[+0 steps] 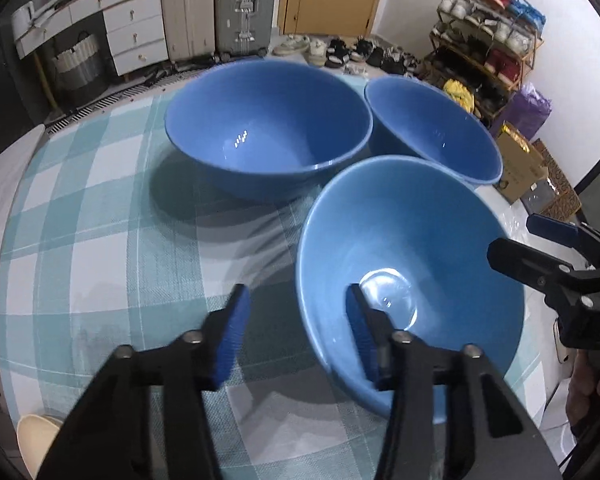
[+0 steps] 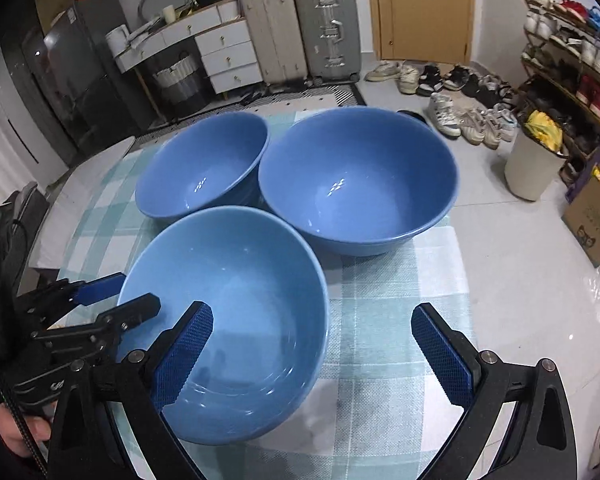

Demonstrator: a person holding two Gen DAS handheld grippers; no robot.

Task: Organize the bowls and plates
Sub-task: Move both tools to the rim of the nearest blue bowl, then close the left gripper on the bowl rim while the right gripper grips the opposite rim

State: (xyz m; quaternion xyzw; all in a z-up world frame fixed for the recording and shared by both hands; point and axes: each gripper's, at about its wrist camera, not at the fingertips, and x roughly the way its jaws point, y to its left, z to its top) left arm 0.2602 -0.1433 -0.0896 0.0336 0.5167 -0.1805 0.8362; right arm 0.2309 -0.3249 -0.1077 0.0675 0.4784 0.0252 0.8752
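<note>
Three blue bowls seen on checked counter [image 1: 100,240]. Nearest bowl [image 1: 412,264] at lower right of frame; its left rim straddled by left tongs [image 1: 296,320], not pinched. Right tongs [image 2: 312,344] spread, one finger inside same bowl.

Little legible anywhere. White letters "DA", cut off by the frame edge, on the black body of the right hand-held gripper [image 1: 514,240], seen in the left wrist view. Dark print and a cartoon face on the cardboard box [image 2: 598,222] on the floor, far right of that hand-held gripper, too blurred to read.
</note>
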